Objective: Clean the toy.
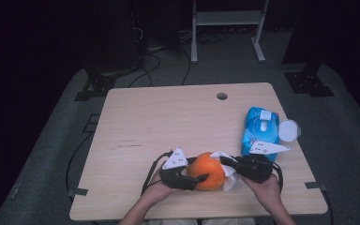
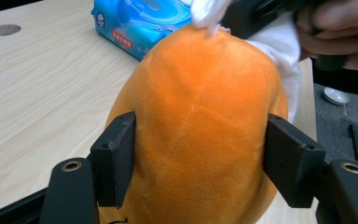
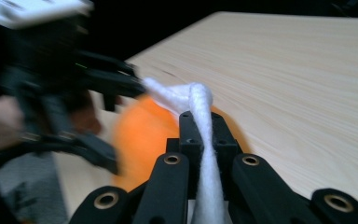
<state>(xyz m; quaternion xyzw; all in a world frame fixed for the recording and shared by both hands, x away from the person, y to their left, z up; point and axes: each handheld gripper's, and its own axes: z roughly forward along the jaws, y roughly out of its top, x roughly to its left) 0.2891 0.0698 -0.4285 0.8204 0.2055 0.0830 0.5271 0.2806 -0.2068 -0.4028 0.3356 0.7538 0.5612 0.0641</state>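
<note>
An orange plush ball [image 1: 208,171] rests near the table's front edge. My left gripper [image 1: 198,180] is shut on it; in the left gripper view the two black jaws press the orange plush ball [image 2: 200,126] from both sides. My right gripper [image 1: 226,161] is shut on a white wipe [image 1: 229,180], which lies against the ball's right and top. In the right gripper view the white wipe [image 3: 204,140] runs up between the closed jaws, with the orange plush ball [image 3: 142,135] just behind it.
A blue pack of wet wipes [image 1: 261,127] lies at the table's right side, its round lid [image 1: 289,130] flipped open. A cable hole [image 1: 222,96] sits near the far edge of the wooden table [image 1: 159,122]. Dark stands and cables surround the table.
</note>
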